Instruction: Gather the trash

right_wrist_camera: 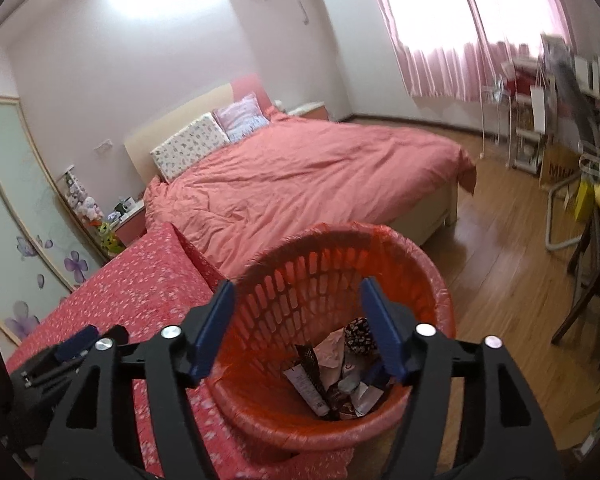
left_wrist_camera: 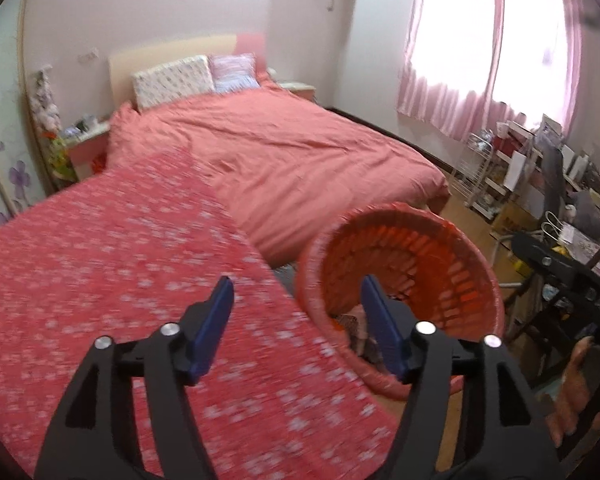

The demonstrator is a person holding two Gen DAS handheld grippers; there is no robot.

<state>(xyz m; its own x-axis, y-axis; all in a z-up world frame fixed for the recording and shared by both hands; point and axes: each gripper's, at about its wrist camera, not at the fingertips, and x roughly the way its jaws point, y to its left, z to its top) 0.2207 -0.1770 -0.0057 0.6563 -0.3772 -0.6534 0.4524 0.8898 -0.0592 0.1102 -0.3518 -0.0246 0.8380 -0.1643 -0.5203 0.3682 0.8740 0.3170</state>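
Right gripper (right_wrist_camera: 296,320) agape (nothing held), angled down over trash basket (right_wrist_camera: 440,292), left gripper (left_wrist_camera: 296,320) agape beside it

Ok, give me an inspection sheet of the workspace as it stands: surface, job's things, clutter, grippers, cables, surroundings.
Surface: wooden floor; a flower-print red cover lies beside the basket.
Job's things: red basket with a liner, standing on the floor; trash already lies in its bottom: wrappers, crumpled paper.
Clutter: crowded shelves and desk by the window.
Grippers: left gripper jaws apart, nothing between them, above the cover's edge; right gripper jaws apart, nothing between them, over the basket.
Cables: nothing seen.
Surroundings: bed with pink quilt, two pillows, pink curtains.
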